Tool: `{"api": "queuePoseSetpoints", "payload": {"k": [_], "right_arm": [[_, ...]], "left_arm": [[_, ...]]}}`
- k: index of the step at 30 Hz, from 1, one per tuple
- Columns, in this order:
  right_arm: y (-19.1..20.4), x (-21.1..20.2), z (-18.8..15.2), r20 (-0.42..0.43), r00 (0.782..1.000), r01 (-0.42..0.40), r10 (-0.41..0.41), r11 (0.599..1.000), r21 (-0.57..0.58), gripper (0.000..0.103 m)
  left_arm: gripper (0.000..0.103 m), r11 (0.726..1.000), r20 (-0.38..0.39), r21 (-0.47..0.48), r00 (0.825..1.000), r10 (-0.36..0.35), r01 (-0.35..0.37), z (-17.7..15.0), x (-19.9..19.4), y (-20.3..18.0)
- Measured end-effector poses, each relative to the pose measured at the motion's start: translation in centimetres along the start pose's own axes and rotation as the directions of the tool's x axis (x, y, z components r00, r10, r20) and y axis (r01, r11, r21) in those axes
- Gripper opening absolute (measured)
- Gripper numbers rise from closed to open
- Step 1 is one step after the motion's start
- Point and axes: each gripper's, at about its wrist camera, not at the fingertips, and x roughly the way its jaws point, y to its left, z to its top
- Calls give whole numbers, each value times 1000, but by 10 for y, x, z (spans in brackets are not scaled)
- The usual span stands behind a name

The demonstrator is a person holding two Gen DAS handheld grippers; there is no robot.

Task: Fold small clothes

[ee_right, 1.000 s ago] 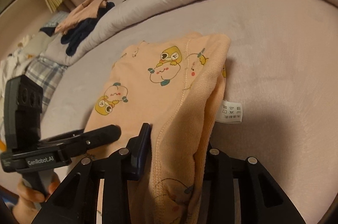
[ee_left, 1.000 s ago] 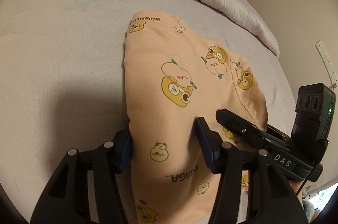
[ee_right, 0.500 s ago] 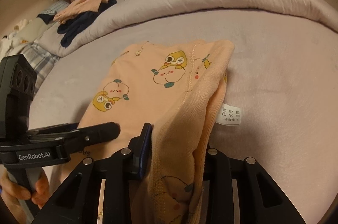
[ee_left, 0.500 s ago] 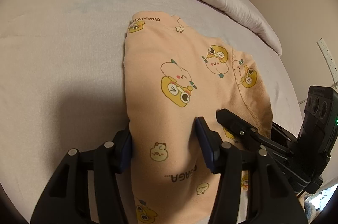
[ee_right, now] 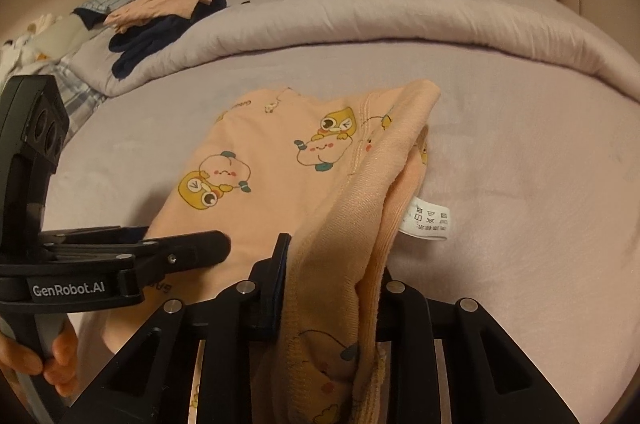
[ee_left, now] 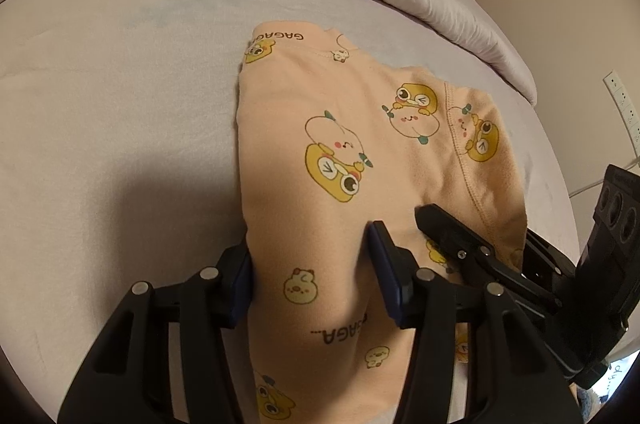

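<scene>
Peach knit garment (ee_left: 352, 152) on the bed (ee_left: 120, 104) looks light, limp and stretchy, best taken by its near hem, where the closing left claw (ee_left: 310, 260) and right claw (ee_right: 332, 264) each pinch a fold.

Dim, warm indoor light, peach-pink colour cast over both views, soft broad shadow on the bedding (ee_left: 100, 128) at lower left of the left wrist view, strong fisheye bending with black vignetted corners, sharp centres, softer edges, no glare.
</scene>
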Motion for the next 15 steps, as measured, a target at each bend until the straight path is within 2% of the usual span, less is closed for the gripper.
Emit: {"api": "queuePoseSetpoints", "payload": {"k": [9,15], "right_arm": [[8,-13,1,55,998,8,-6,1000,-23,26],[21,-28,3,86,996,1,4,998,-64,25]], "left_arm": [[36,1000,21,6,1000,11,-11,-4,-10,-2],[34,1000,40,14,999,18,-18,-10,-24,-2]]}}
